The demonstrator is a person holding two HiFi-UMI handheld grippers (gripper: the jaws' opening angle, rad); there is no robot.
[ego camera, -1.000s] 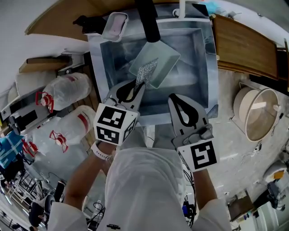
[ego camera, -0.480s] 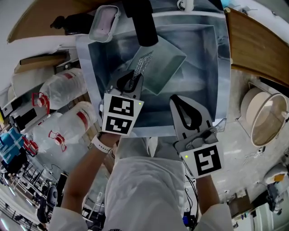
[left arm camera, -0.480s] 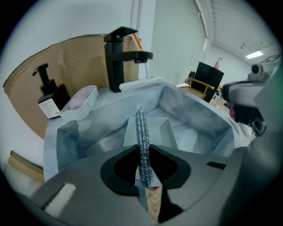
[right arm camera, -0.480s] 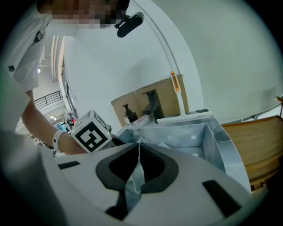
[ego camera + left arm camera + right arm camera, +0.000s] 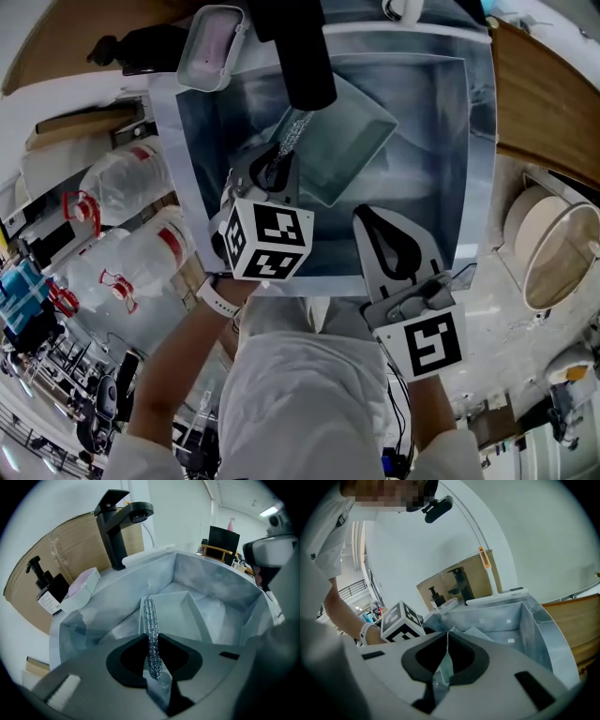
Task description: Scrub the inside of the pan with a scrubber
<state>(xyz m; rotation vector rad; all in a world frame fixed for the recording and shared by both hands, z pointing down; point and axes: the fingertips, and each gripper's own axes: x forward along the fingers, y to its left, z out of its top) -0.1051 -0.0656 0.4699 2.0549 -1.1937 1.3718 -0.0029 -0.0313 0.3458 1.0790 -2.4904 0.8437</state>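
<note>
A steel sink (image 5: pixel 173 159) sits under a black faucet (image 5: pixel 305 47). The rectangular pan (image 5: pixel 352 141) lies askew inside the sink. Your left gripper (image 5: pixel 275 159) is clamped on the silver scrubber (image 5: pixel 292 131), whose tip is at the pan's edge. Your right gripper (image 5: pixel 375 217) hovers over the sink's front part, its 2 jaws together and empty.

L hand-held gripper (image 5: pixel 281 157) pinching scrubber (image 5: pixel 150 617); R hand-held gripper (image 5: pixel 374 217) closed.

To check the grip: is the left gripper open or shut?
Shut: the left gripper has its jaws clamped on the metal scrubber.
</note>
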